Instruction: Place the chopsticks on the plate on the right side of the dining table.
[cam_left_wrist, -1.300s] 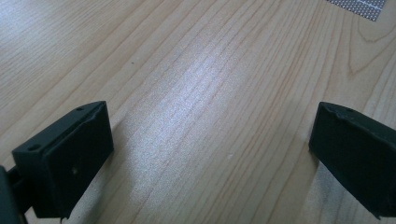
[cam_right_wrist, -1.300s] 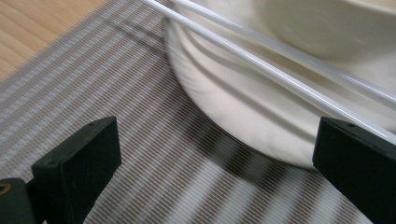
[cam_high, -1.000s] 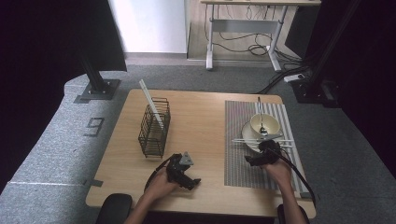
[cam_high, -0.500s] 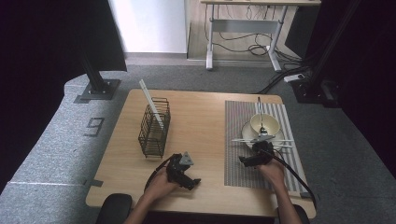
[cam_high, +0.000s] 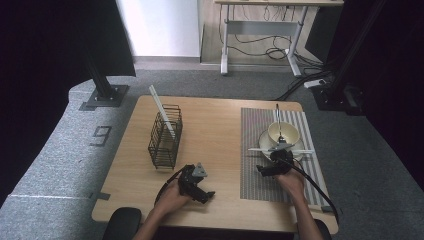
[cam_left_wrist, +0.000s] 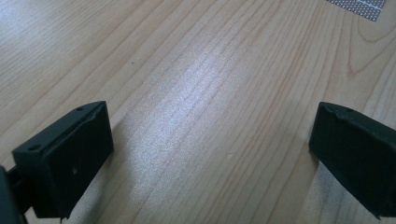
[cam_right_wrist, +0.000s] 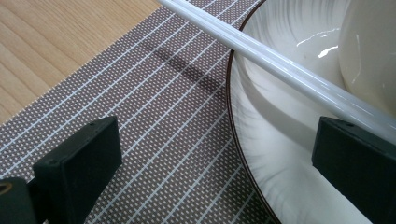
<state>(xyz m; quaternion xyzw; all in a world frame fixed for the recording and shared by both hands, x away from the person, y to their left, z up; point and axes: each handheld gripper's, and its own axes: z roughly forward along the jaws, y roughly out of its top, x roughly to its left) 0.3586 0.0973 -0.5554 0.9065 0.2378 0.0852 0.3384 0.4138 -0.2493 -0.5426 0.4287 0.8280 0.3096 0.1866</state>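
table middle (cam_high: 215, 135): free | left: wire basket (cam_high: 165, 137) | right: plate (cam_right_wrist: 280, 154), chopstick (cam_right_wrist: 280, 70) across it

Open tool (cam_right_wrist: 212, 163) faces white chopstick (cam_right_wrist: 261, 56) lying across plate (cam_right_wrist: 280, 154).

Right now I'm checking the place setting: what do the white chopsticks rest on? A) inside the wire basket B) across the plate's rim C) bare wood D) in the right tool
B: the white chopsticks lie across the plate, ahead of the open right tool.
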